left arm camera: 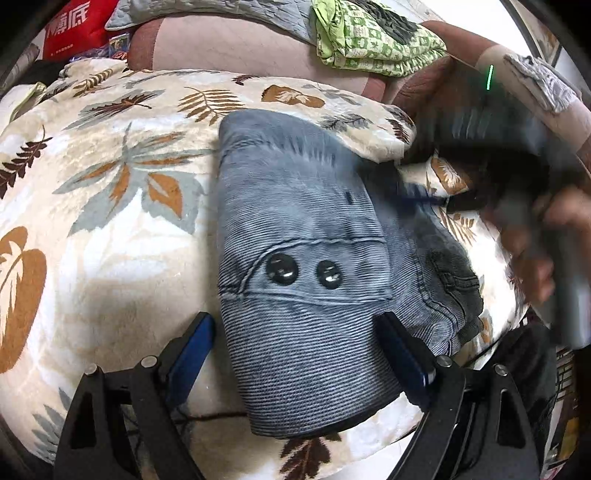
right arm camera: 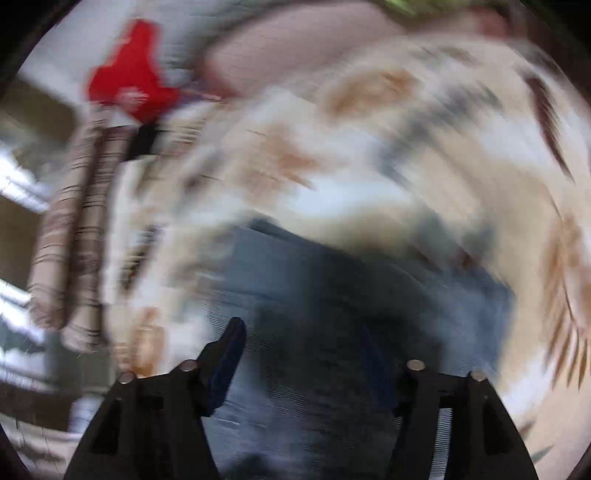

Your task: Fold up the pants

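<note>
Grey-blue folded pants (left arm camera: 295,295) lie on a leaf-print blanket (left arm camera: 110,221); left tool (left arm camera: 295,332) spread astride them, right tool (right arm camera: 303,354) spread, blurred; red bag (left arm camera: 74,26) reads "底".

This is a lived-in home, most likely a bedroom or sitting corner. A plush leaf-print blanket (left arm camera: 110,206) covers a soft surface, backed by a pinkish-brown cushioned sofa or headboard (left arm camera: 236,48). A crumpled green checked cloth (left arm camera: 373,40) and a grey quilted cover (left arm camera: 221,11) lie heaped behind, beside a red package with printed characters (left arm camera: 70,29).
</note>
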The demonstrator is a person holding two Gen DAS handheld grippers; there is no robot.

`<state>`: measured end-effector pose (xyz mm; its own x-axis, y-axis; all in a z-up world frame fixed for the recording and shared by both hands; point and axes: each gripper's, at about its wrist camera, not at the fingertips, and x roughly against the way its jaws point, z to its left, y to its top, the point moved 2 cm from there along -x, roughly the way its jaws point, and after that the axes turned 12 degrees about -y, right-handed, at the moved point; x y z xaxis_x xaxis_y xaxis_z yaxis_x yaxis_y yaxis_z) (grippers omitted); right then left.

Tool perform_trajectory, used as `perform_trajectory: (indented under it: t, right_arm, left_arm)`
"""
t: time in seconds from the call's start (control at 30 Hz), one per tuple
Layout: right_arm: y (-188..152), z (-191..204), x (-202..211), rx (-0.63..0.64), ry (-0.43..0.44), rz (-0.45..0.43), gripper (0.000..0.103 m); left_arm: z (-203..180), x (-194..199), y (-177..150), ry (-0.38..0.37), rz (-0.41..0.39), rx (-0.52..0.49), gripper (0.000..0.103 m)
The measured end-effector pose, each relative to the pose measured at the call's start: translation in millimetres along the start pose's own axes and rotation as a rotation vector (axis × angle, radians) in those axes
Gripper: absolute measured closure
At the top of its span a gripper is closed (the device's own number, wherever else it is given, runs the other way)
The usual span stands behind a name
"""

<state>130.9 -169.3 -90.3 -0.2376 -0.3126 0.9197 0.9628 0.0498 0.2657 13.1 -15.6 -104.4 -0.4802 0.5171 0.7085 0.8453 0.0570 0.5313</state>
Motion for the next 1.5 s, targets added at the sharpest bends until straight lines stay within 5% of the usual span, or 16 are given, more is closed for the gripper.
perform_trajectory:
  t: [0.07, 0.27, 0.33, 0.43, 0.7, 0.83, 1.5]
  right_arm:
    - [-3, -30, -2, -0.125, 0.136, -0.012, 0.039]
    - [-32, -29, 57, -0.085, 0.188, -0.148, 0.037]
    - [-53, -37, 62, -0.094, 0.22, -0.168, 0.028]
    - [-77, -48, 19, -0.075, 0.15, -0.064, 0.022]
    - [-85, -38, 71, -0.052, 0.253, -0.185, 0.023]
    - [-98, -47, 20, -0.055, 0.234, -0.094, 0.02]
    - [-96, -55, 34, -0.084, 0.262, -0.12, 0.02]
  left_arm:
    - [-1, 4, 1, 0.007, 0.012, 0.023, 0.013]
    - [-4, 32, 6, 0.062, -0.041, 0.039, 0.013]
    - [2, 37, 7, 0.092, -0.048, 0.049, 0.013]
    - [12, 29, 8, 0.124, -0.009, 0.092, 0.013]
    - [6, 34, 17, 0.165, -0.025, 0.081, 0.013]
    - [6, 33, 16, 0.182, -0.011, 0.085, 0.013]
    - [10, 34, 18, 0.228, -0.012, 0.055, 0.013]
